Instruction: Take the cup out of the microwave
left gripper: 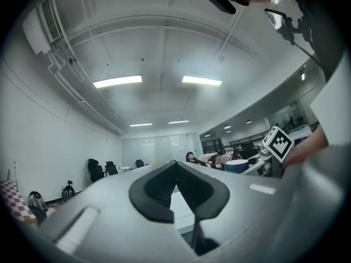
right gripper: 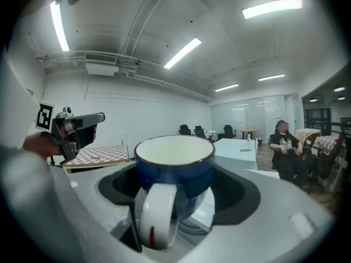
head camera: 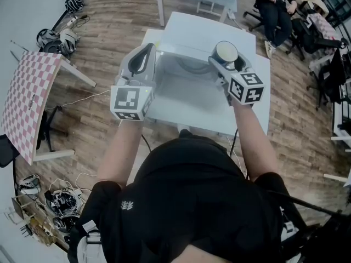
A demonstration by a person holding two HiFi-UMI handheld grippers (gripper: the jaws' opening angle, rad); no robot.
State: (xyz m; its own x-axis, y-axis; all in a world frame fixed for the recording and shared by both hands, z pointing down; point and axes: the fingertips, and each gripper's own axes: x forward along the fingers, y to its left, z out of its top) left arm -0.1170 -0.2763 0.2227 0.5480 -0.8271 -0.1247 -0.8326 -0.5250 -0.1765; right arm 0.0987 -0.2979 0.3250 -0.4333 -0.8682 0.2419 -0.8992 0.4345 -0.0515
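The right tongs (head camera: pixel 227 59) are clamped on the cup (head camera: pixel 225 50), their dark, curved pads pressed to either side of its round wall. Seen from the right gripper view, the cup (right gripper: pixel 175 171) stands upright, glossy blue outside and plain white inside, with a thick white loop handle turned to 6 o'clock, toward the camera; the right tongs (right gripper: pixel 178 190) hold it in open air, with the room behind it. From the head view the cup sits at 1 o'clock, over the front of the boxy white microwave (head camera: pixel 205 32), which rests on a smooth white worktop (head camera: pixel 262 108). The left tongs (head camera: pixel 147 47) hover at 11 o'clock over the microwave's other side; in their own view the left tongs (left gripper: pixel 176 166) are closed tip to tip, black ribbed pads meeting in a point, and nothing is between them. A square-marked cube (head camera: pixel 131 103) caps each grey plastic body. The floor (head camera: pixel 109 21) is brown wood plank. A pink-and-white chequered board (head camera: pixel 27 100) leans at 9 o'clock, and a seated person (head camera: pixel 277 10) is at 1 o'clock near the frame's edge.
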